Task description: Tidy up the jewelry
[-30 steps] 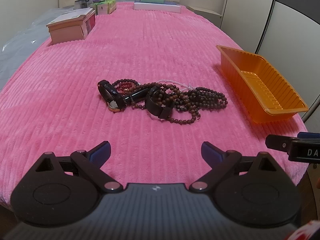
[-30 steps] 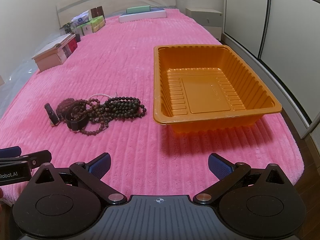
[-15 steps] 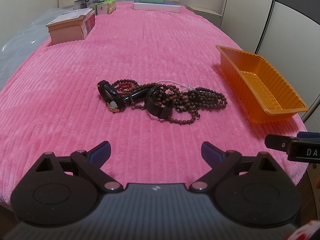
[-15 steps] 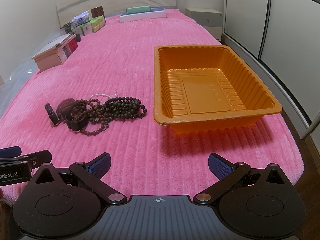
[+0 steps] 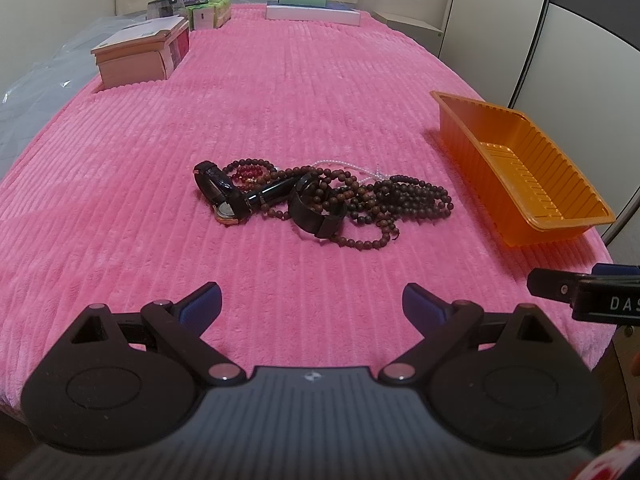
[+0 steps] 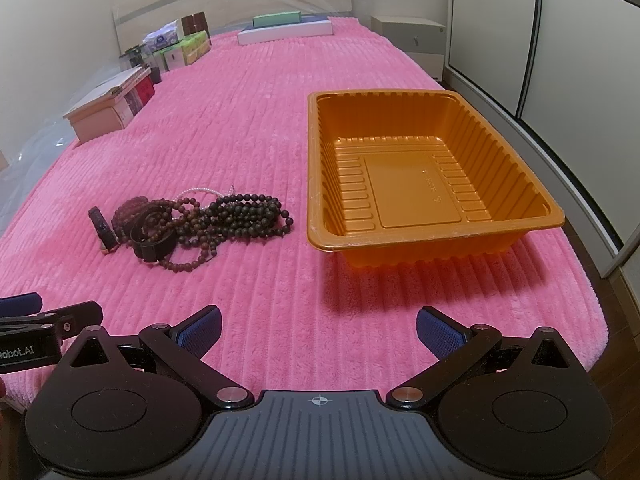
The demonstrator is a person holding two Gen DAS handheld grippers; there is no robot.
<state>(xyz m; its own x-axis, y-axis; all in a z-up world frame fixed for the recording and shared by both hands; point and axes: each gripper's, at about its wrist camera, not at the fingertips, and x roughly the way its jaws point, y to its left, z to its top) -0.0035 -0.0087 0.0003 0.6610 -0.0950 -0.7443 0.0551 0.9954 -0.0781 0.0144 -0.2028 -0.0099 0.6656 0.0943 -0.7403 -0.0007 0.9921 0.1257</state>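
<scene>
On the pink ribbed blanket [image 5: 304, 92], a tangled jewelry pile [image 5: 324, 204] is seen lying untouched beside an orange tray [image 6: 516, 224].

Both grippers are held low at the blanket's near edge with fingers spread wide apart and nothing gripped. The left gripper [image 5: 312, 304] is aimed at the pile, which lies well ahead of its fingertips, roughly centred between them. From the right gripper [image 6: 318, 326], the pile is found ahead to the left, the tray ahead and slightly right.
</scene>
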